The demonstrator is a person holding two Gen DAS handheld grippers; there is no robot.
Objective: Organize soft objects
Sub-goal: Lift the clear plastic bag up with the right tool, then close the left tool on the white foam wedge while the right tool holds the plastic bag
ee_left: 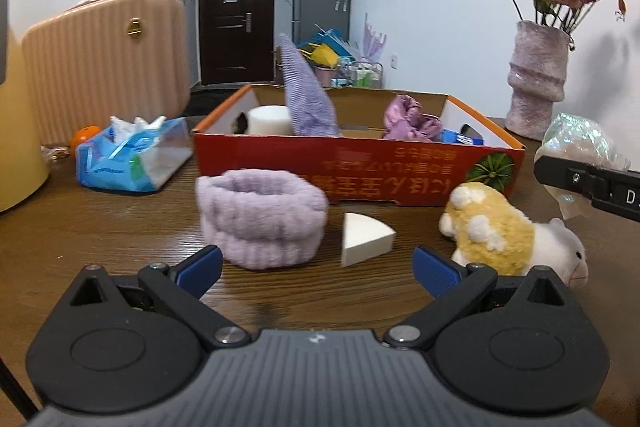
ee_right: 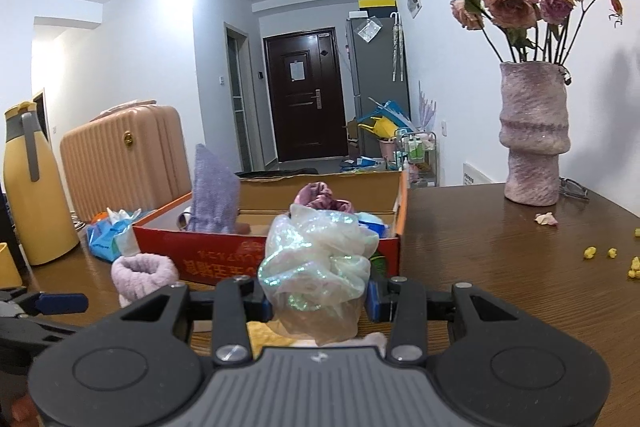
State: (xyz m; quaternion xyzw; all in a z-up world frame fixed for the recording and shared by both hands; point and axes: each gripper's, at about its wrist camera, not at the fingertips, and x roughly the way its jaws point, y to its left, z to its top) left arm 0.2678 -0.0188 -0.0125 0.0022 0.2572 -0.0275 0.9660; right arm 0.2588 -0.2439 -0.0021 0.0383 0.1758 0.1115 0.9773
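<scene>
Iridescent pearly scrunchie (ee_right: 320,259); lilac fuzzy headband (ee_left: 260,215); yellow-and-white plush sheep (ee_left: 508,231); white wedge sponge (ee_left: 366,239); red-orange printed box (ee_left: 360,163).

Glossy wood table (ee_left: 100,235), fluffy cloth band (ee_left: 260,215), iridescent filmy scrunchie (ee_right: 320,267), cardboard box (ee_left: 360,163).

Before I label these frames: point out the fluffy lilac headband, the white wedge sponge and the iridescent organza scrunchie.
fluffy lilac headband (ee_left: 262,215), left wrist view, front wall.
white wedge sponge (ee_left: 366,239), left wrist view, front face.
iridescent organza scrunchie (ee_right: 320,267), right wrist view, middle folds.

Bare table (ee_left: 100,227) lies left of the headband (ee_left: 260,215); the box (ee_left: 360,163) blocks behind it.
</scene>
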